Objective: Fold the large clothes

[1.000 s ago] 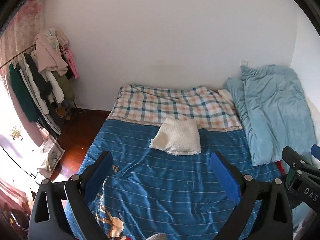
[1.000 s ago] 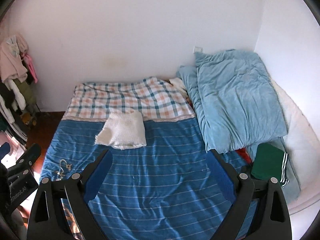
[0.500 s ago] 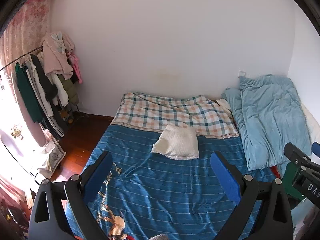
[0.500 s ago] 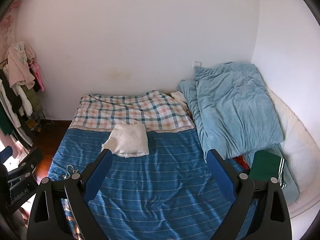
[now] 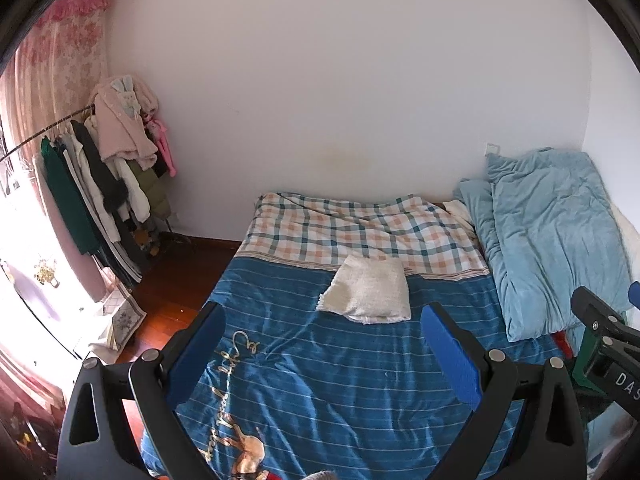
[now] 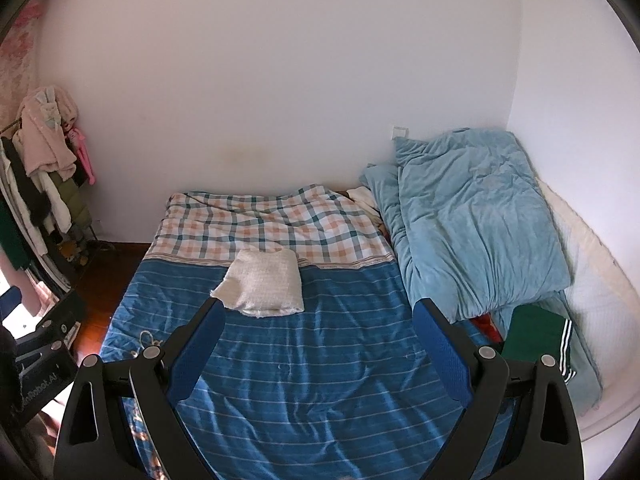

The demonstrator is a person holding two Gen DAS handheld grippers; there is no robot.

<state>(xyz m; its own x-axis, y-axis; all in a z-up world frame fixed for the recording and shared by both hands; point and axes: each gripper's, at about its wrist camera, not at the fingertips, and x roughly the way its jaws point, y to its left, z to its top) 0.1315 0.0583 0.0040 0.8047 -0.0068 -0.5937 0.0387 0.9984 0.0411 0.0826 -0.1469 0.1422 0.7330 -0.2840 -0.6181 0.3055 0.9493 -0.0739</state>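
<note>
A cream knitted garment lies folded into a neat rectangle on the blue striped bedcover, at the edge of the plaid part. It also shows in the right wrist view. My left gripper is open and empty, held above the near part of the bed, well back from the garment. My right gripper is open and empty, also above the near part of the bed. The right gripper's body shows at the right edge of the left wrist view.
A light blue duvet lies piled along the bed's right side, with a folded green garment with white stripes beside it. A clothes rack with hanging coats stands at the left by the wall. Wooden floor lies left of the bed.
Both grippers have drawn back and up from the bed, so the folded cream garment looks smaller and farther off. Both stay open and empty.
</note>
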